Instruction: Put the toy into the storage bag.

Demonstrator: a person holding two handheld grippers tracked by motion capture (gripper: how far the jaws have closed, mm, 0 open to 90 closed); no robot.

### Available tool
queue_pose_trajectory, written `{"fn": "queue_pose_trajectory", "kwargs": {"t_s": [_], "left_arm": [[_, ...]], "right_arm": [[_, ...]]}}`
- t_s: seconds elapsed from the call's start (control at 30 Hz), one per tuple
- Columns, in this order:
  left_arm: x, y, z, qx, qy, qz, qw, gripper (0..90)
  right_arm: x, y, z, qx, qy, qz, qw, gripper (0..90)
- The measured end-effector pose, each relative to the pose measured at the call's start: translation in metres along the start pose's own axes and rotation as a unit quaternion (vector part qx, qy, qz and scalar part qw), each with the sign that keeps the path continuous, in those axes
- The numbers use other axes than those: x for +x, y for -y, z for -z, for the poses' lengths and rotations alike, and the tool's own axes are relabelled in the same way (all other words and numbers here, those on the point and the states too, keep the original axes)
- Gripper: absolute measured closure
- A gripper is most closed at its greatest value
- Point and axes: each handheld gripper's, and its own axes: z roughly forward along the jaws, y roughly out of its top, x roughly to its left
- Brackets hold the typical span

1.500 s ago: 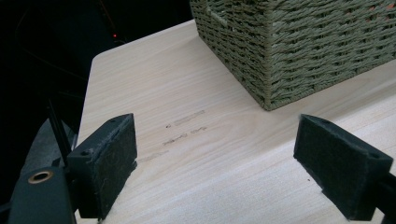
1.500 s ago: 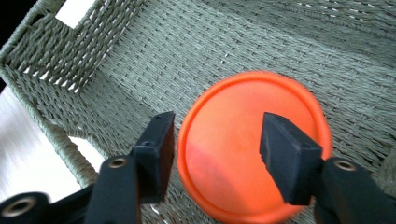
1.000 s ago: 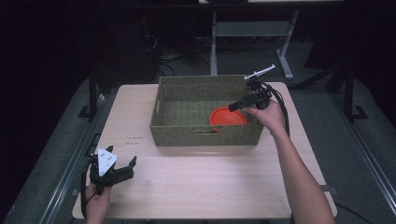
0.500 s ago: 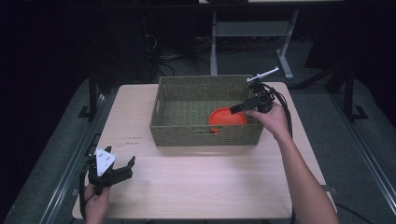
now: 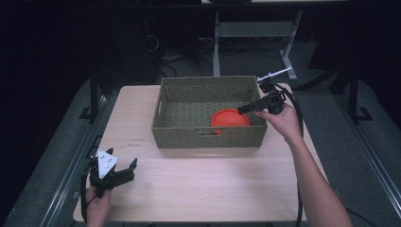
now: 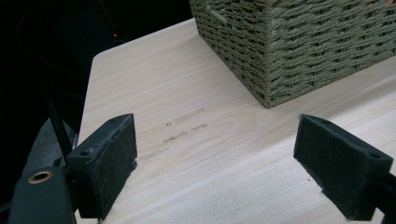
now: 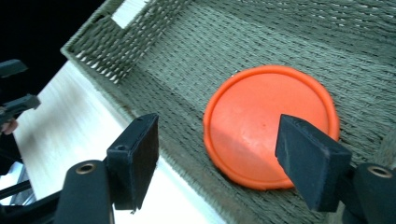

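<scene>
One orange disc in one woven basket (olive), both tools, right and left, released, nothing between them.

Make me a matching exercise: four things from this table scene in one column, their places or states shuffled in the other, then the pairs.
1. orange disc
2. woven basket
3. left tongs
4. right tongs

a. open, near the table's front left corner
b. lying flat inside the basket
c. open above the basket, holding nothing
d. standing on the far half of the table

Pairs: 1-b, 2-d, 3-a, 4-c
</scene>
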Motion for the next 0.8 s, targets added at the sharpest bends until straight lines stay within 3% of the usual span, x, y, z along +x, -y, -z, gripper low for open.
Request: {"fn": "queue_pose_trajectory", "kwargs": {"t_s": [0.8], "left_arm": [[-0.002, 0.000, -0.001, 0.000, 0.002, -0.004, 1.0000, 12.8]], "right_arm": [[0.016, 0.037, 0.021, -0.014, -0.021, 0.024, 0.9994, 27.0]]}}
